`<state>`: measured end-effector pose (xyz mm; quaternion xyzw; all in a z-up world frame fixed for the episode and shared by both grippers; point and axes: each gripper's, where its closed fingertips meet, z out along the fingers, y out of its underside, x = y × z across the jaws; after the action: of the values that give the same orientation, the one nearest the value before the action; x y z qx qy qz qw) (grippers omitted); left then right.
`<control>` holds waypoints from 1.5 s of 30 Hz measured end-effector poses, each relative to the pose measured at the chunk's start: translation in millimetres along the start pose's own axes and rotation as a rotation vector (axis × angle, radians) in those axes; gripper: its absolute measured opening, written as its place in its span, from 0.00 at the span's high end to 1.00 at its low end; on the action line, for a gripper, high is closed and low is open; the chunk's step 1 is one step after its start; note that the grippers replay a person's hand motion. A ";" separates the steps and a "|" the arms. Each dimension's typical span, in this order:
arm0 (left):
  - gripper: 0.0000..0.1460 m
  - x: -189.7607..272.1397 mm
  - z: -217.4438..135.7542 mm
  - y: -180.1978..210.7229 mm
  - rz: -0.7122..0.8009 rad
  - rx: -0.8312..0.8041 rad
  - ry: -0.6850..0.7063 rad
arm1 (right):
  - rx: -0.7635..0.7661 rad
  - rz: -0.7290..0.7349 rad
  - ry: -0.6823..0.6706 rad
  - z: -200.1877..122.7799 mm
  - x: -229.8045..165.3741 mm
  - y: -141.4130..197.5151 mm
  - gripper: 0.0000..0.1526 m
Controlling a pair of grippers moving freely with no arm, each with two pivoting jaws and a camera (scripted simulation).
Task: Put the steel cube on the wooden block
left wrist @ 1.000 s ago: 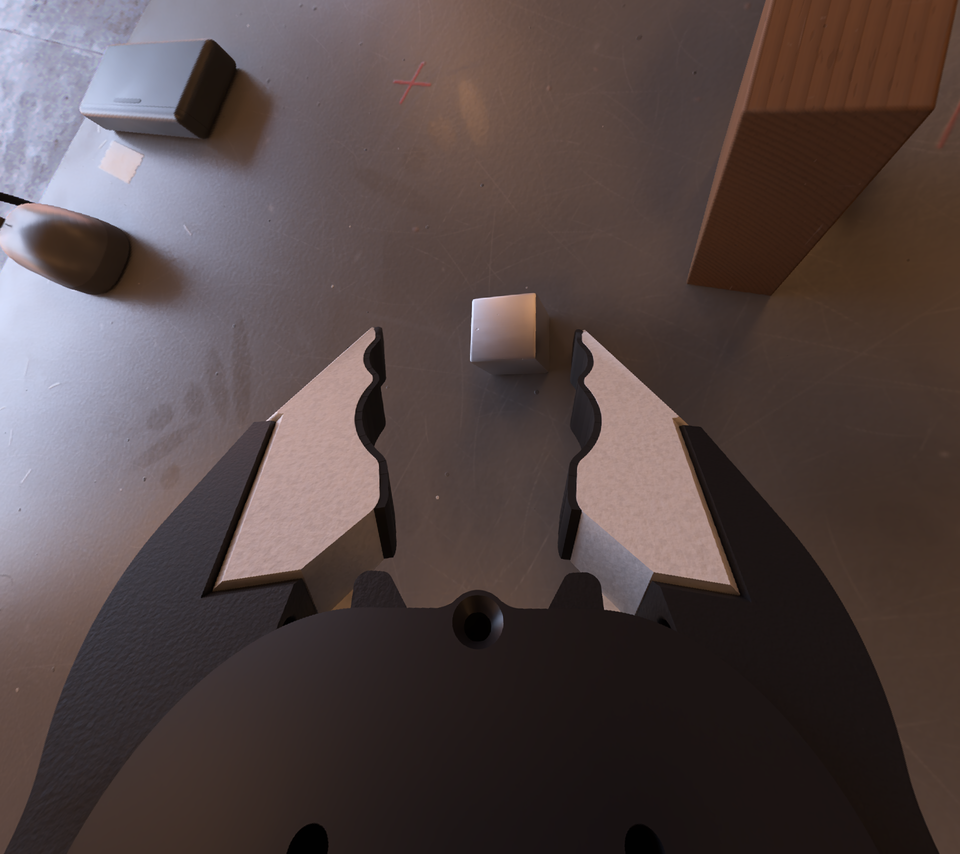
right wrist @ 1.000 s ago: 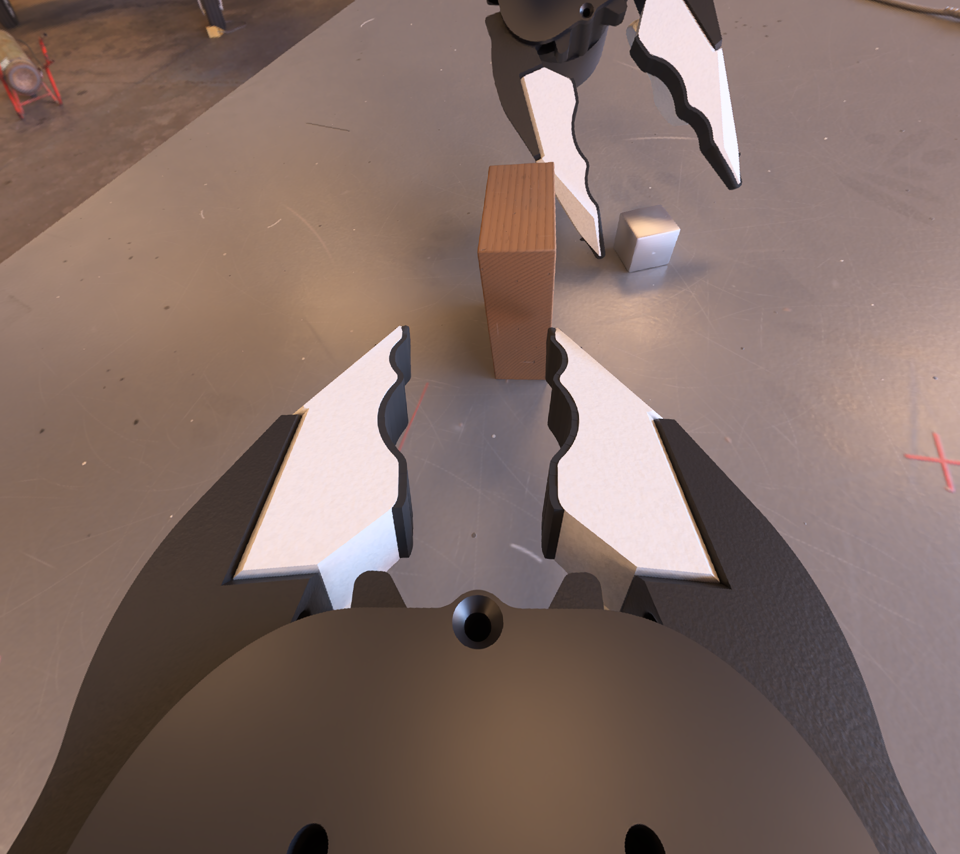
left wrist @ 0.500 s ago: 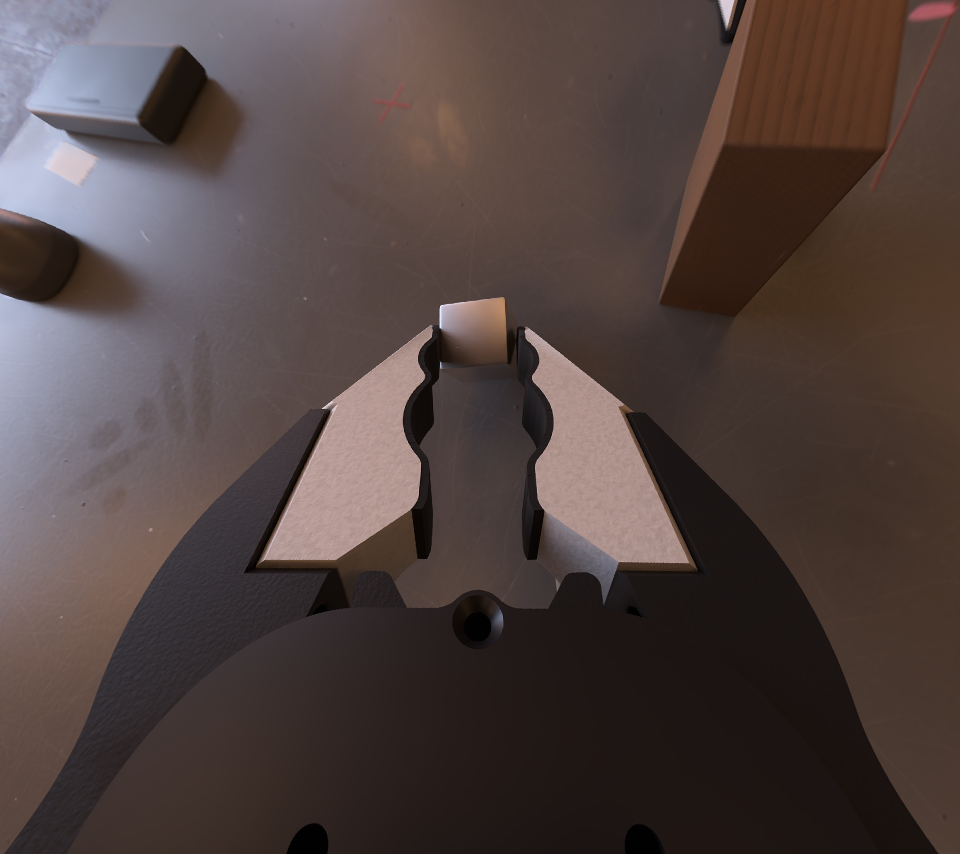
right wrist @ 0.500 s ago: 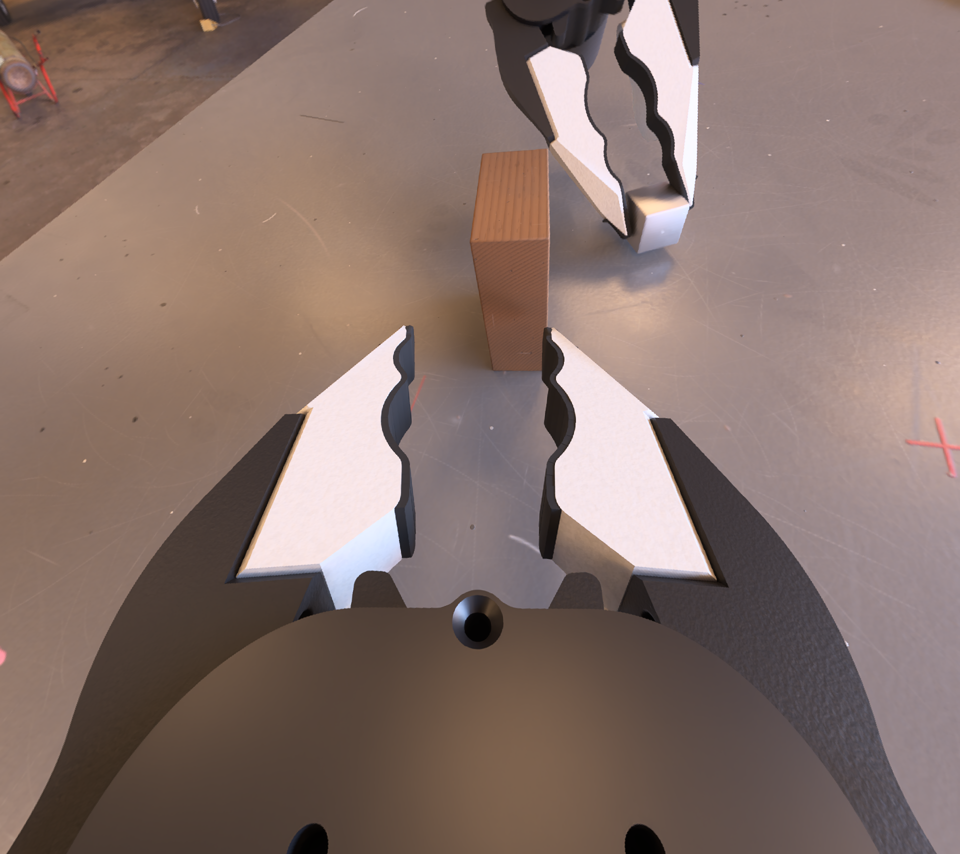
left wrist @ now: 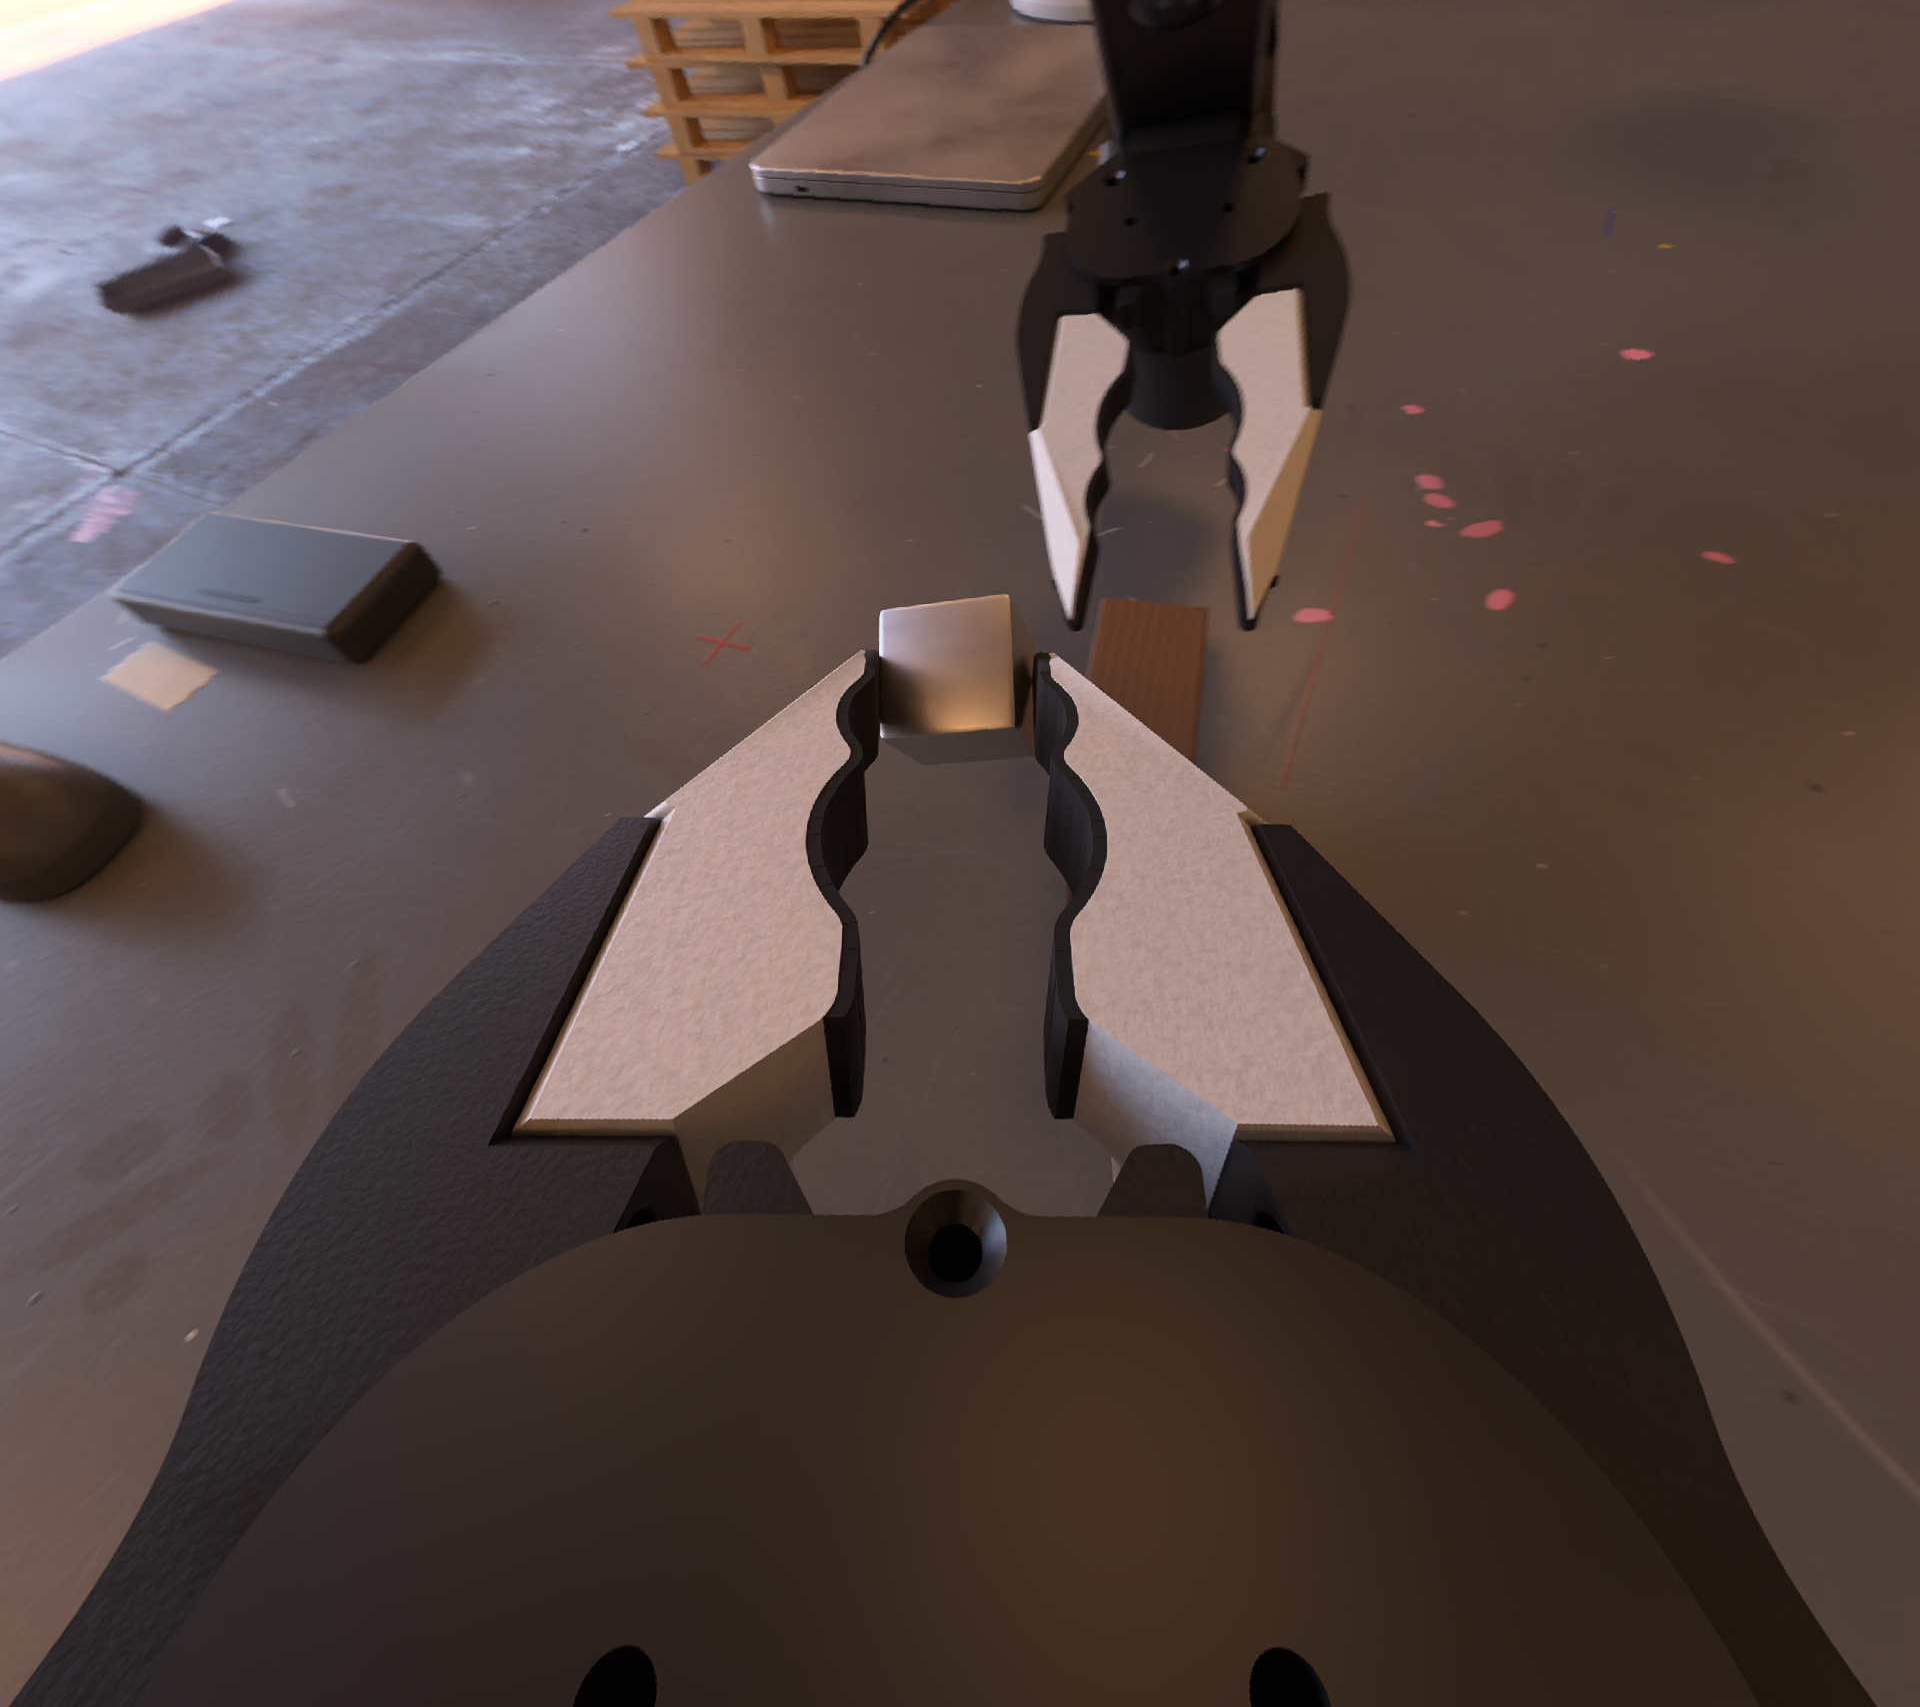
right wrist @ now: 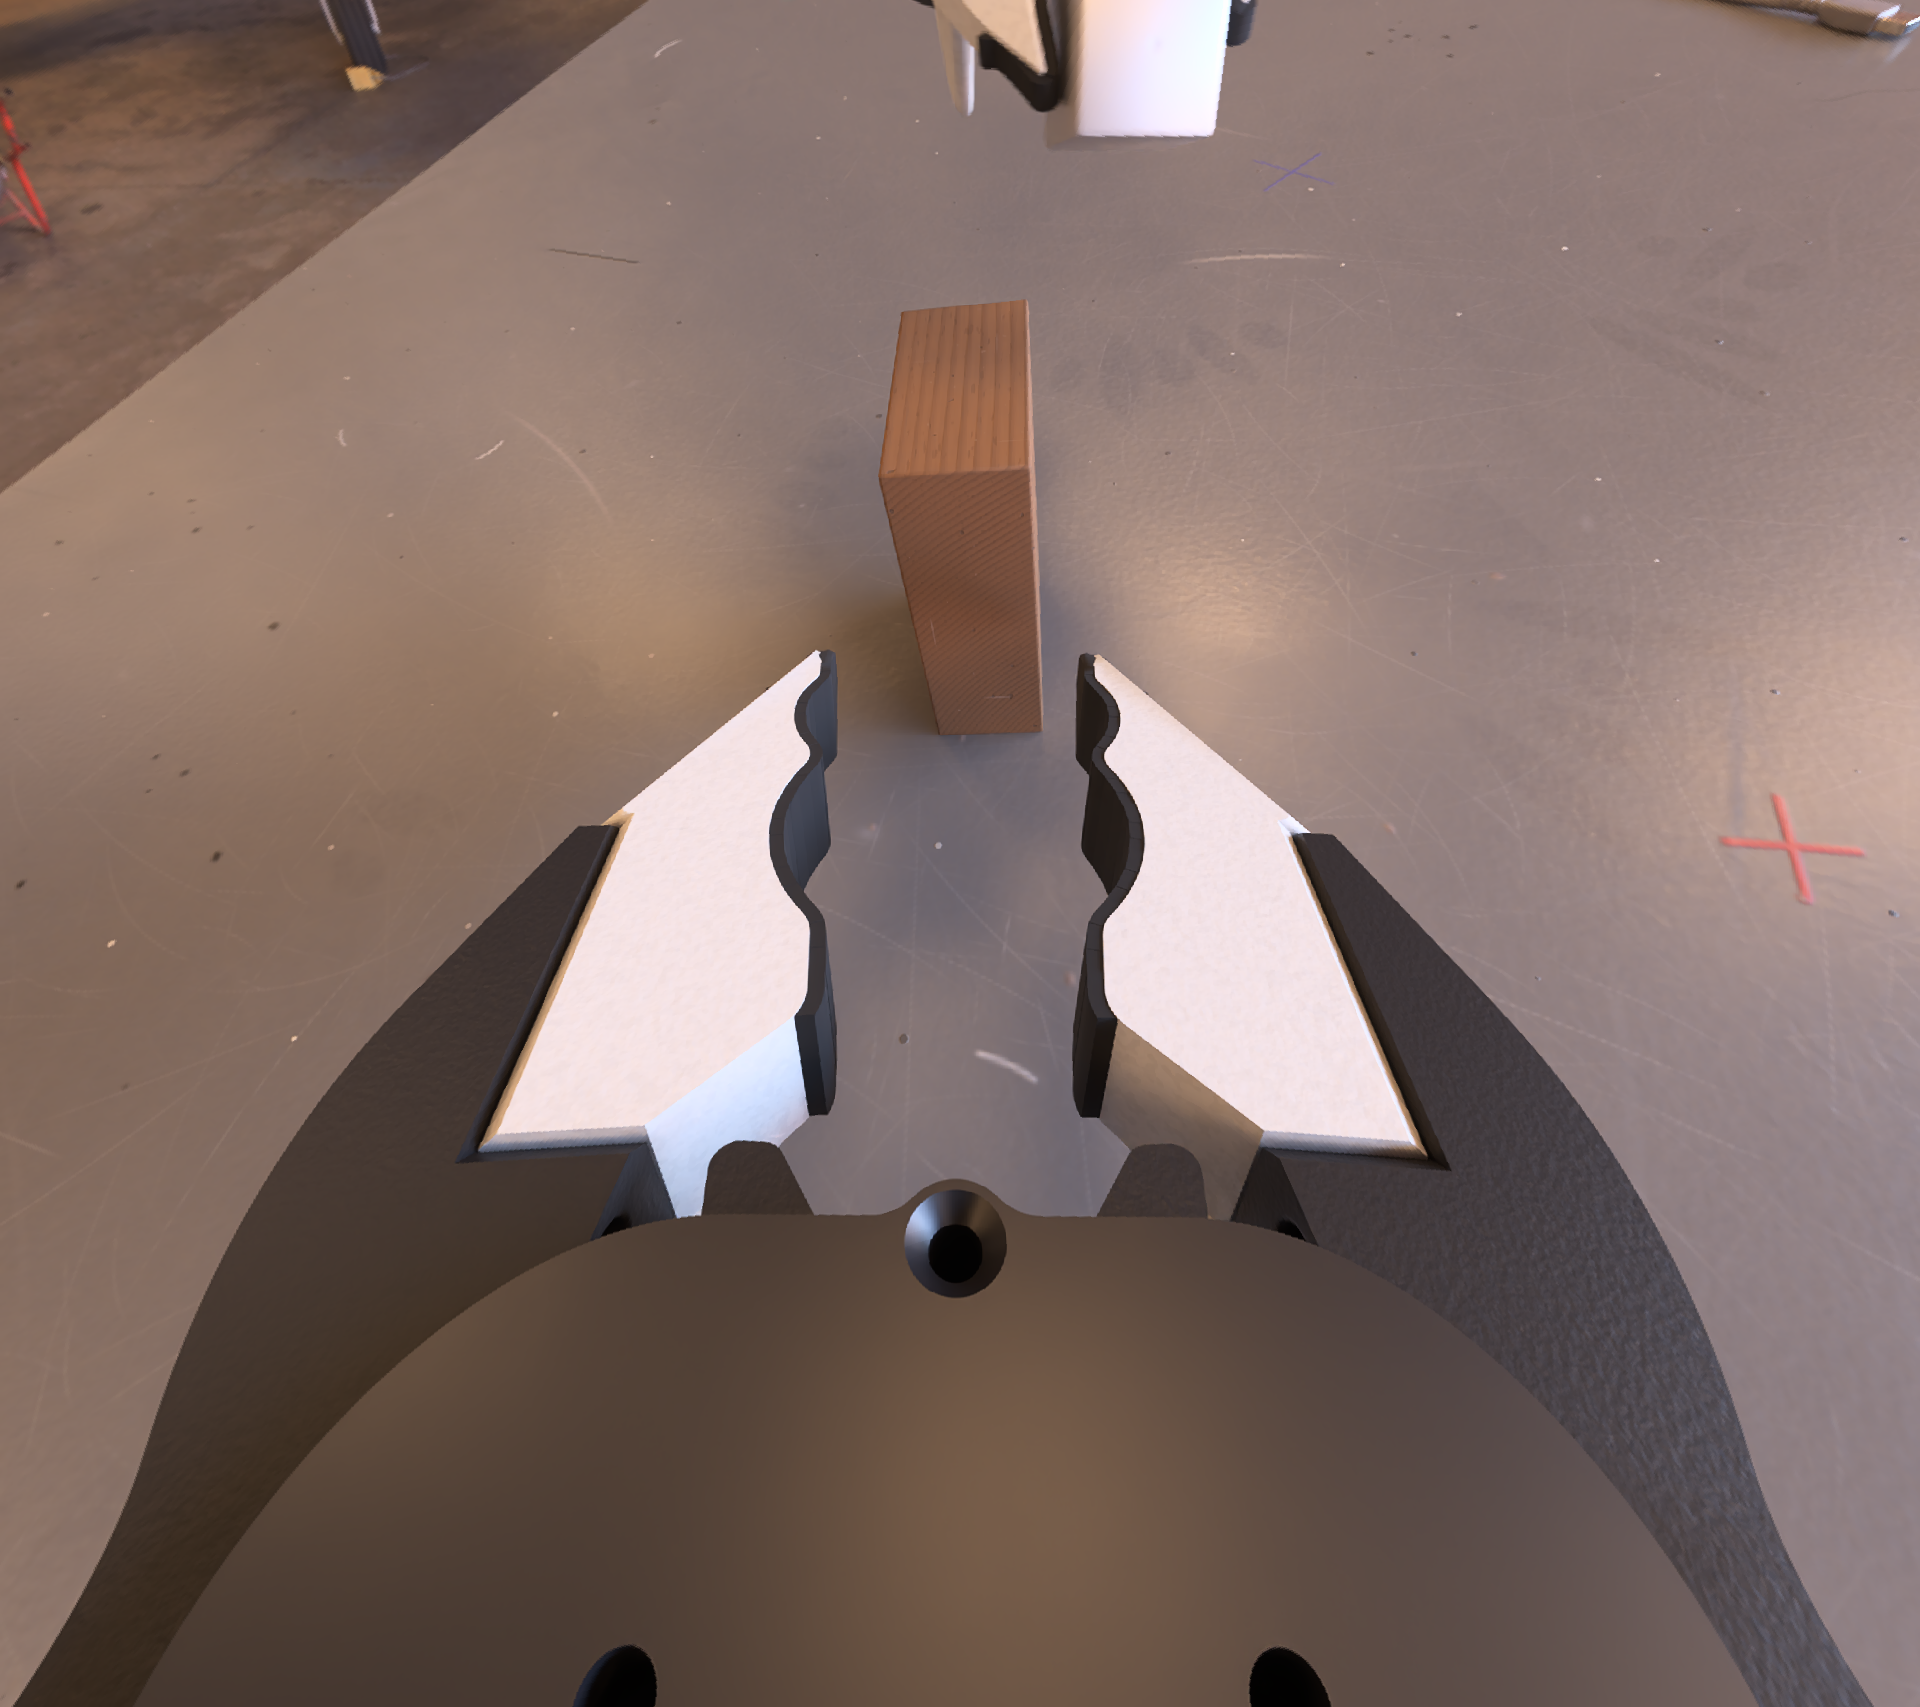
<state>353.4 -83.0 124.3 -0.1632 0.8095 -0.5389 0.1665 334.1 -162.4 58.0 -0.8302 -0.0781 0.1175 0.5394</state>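
2 grippers work over a grey tabletop (right wrist: 416,618). In the left wrist view, the left gripper (left wrist: 951,670) pinches the steel cube (left wrist: 945,665) between the tips of its fingers (left wrist: 727,878), clear of the tabletop. From the right wrist view the cube hangs at 12 o'clock, high above the upright wooden block (right wrist: 966,514) and slightly to its right. The right gripper (right wrist: 954,670) has its fingers (right wrist: 686,909) spread with nothing between them, the block standing just beyond their tips. In the left wrist view, a closed laptop (left wrist: 925,130) lies at 12 o'clock and a dark case (left wrist: 281,585) at 10 o'clock.
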 end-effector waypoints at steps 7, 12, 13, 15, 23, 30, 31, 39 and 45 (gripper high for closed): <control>0.80 25.0 12.5 -4.0 -0.044 -0.103 0.121 | 0.006 0.020 -0.026 -0.8 -1.7 -0.2 0.69; 0.80 35.4 21.2 -1.1 0.003 -0.204 0.144 | -0.002 0.017 -0.028 0.0 -2.5 0.5 0.69; 0.80 37.2 22.6 -0.6 0.017 -0.221 0.149 | -0.003 0.017 -0.028 0.1 -2.6 0.7 0.69; 0.80 39.9 24.7 -0.1 0.043 -0.243 0.159 | -0.004 0.017 -0.028 0.2 -2.8 0.8 0.69; 0.80 39.8 28.9 2.7 0.081 -0.305 0.169 | -0.006 0.020 -0.030 0.4 -2.8 1.0 0.69; 0.80 40.6 29.9 4.8 0.105 -0.342 0.189 | -0.006 0.023 -0.031 0.4 -2.8 1.0 0.69; 0.80 40.4 29.9 5.1 0.106 -0.346 0.191 | -0.006 0.023 -0.031 0.4 -2.7 1.0 0.69; 0.80 40.6 29.6 5.1 0.107 -0.351 0.200 | -0.006 0.028 -0.029 0.5 -2.2 1.1 0.69; 0.80 42.2 30.8 4.6 0.117 -0.370 0.205 | -0.007 0.030 -0.029 0.6 -2.1 1.2 0.69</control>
<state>329.1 -125.3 104.9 -0.0880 0.9154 -0.3842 0.0818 332.0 -163.0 56.9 -0.8314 -0.0742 0.1374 0.5334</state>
